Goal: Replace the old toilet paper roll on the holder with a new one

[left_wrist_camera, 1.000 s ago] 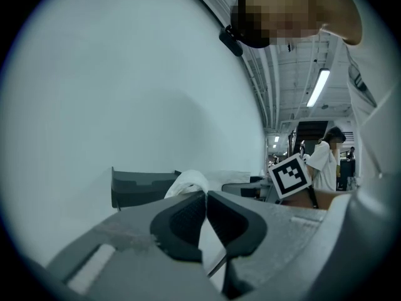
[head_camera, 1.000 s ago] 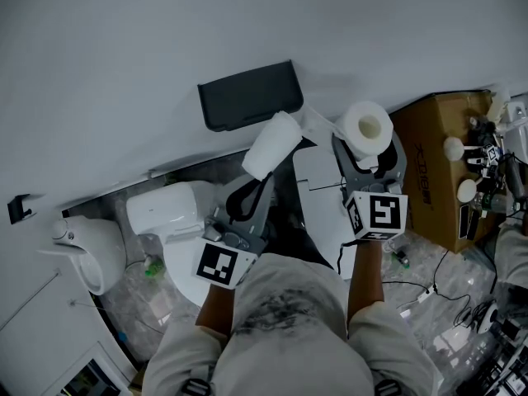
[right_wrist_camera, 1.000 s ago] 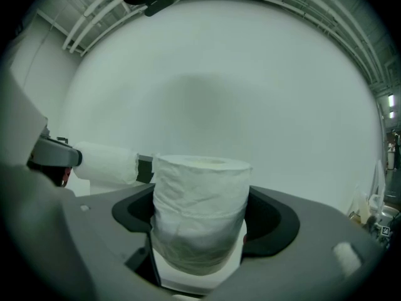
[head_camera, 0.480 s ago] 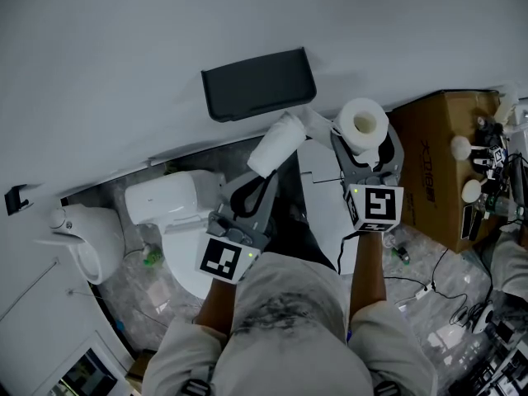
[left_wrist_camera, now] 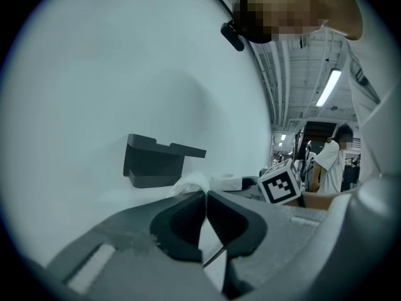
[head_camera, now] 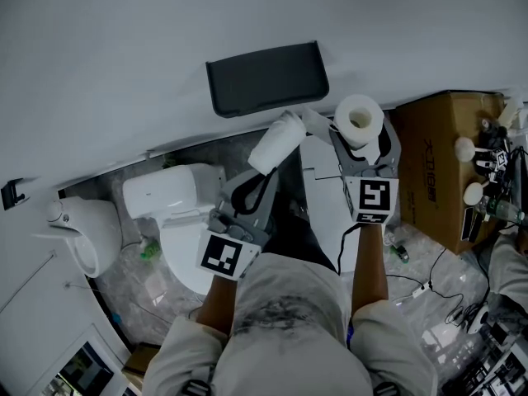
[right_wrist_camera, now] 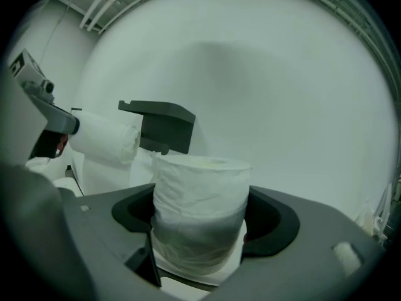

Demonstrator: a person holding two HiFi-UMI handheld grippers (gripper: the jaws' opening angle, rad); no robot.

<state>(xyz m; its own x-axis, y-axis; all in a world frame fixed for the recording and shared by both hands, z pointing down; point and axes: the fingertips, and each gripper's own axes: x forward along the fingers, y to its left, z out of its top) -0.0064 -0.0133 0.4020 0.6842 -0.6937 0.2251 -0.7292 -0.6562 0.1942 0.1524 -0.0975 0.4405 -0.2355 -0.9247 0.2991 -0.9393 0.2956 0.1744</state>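
Left tool [left_wrist_camera: 205,196] is clenched, its jaws all but together. Crumpled white paper shows just past the tips. From the head view it appears to pinch one end of a slim toilet paper roll [head_camera: 278,141], which sticks out tilted toward the wall [head_camera: 124,48]. The right tool [right_wrist_camera: 200,221] grasps a fat toilet paper roll [right_wrist_camera: 200,180] by its sides, and that roll stands upright with its core hole facing up. Both rolls sit just below the dark holder [head_camera: 266,77] fixed on the wall, close to it but apart from it, the slim one to the left. Beneath the tools are a white toilet [head_camera: 169,200] and, at the right, a cardboard box [head_camera: 437,163].
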